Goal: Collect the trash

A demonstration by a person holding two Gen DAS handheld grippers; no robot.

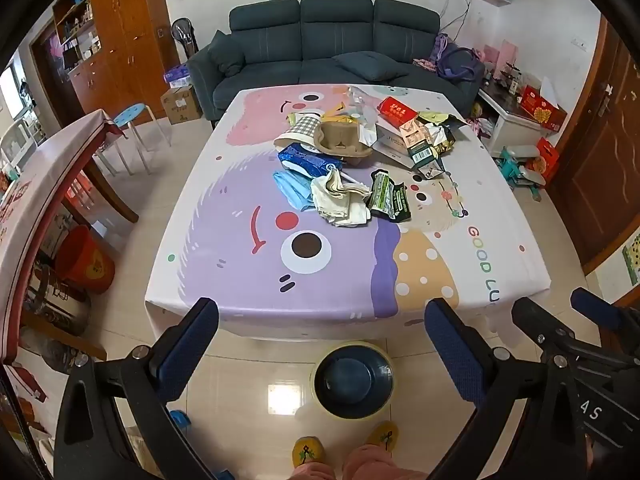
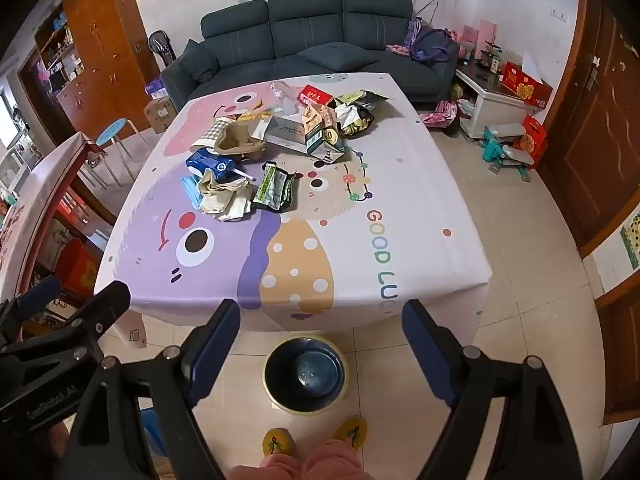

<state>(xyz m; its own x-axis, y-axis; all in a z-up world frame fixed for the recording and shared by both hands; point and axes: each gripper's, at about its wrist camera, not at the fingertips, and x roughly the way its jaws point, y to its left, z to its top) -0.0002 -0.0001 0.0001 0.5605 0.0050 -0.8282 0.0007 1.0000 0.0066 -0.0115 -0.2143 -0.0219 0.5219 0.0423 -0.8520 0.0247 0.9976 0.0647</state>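
- Bin (image 1: 353, 383): on the floor at the near bench edge, between both grippers, placed to receive trash.
- Left gripper (image 1: 322, 322) and right gripper (image 2: 320, 322): jaws spread, empty, held back from the bench (image 1: 224, 280).
- Trash pile (image 1: 360, 152): far-centre on the bench, untouched.

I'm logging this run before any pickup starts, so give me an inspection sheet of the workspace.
Surface: table under a cartoon tablecloth, near half bare.
Job's things: trash pile on the far half: green wrapper, blue packet, red box, cream cloth.
Bin: dark trash bin on the floor before the table.
Clutter: nothing seen beyond the trash.
Grippers: left claw and right claw both open, empty, short of the table.
Cables: wires on the far wall.
Surroundings: sofa, stool, slippered feet.
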